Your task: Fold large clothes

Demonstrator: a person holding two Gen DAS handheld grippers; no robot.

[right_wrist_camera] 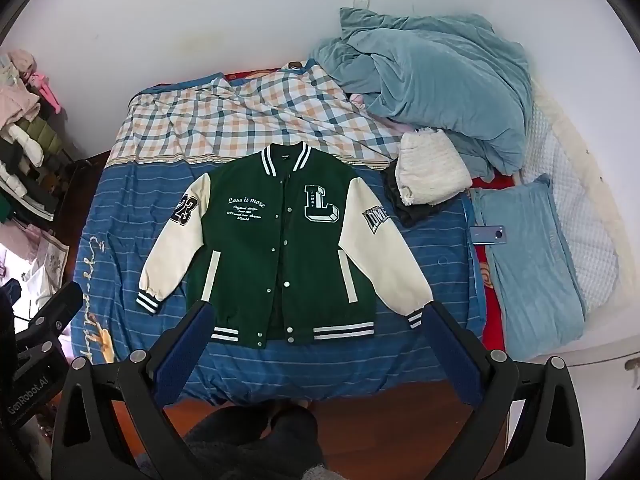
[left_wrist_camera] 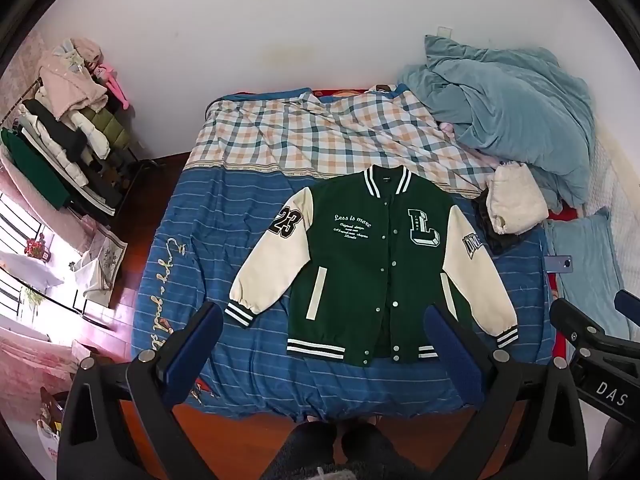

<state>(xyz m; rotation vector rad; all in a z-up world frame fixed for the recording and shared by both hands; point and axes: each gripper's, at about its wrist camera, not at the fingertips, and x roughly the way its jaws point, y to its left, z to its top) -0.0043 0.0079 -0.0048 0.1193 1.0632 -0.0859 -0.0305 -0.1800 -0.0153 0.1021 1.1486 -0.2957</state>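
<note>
A green varsity jacket (left_wrist_camera: 360, 264) lies flat, front up, sleeves spread, on the bed (left_wrist_camera: 208, 240). Left claw (left_wrist_camera: 324, 320) and right claw (right_wrist_camera: 320, 316) hover above, both gaping wide and empty.

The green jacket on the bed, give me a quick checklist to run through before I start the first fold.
1. Jacket lies flat, front up, on the blue striped bedspread: ok.
2. Front snapped shut: not ok, it gapes near the hem.
3. Both cream sleeves spread out to the sides, the one with the 23 patch and the other: ok.
4. Left tool open, nothing between its pads: ok.
5. Right tool open, nothing held: ok.
6. Room around the jacket: the folded cream and dark clothes lie close to one shoulder; whether they touch it, cannot tell.
</note>
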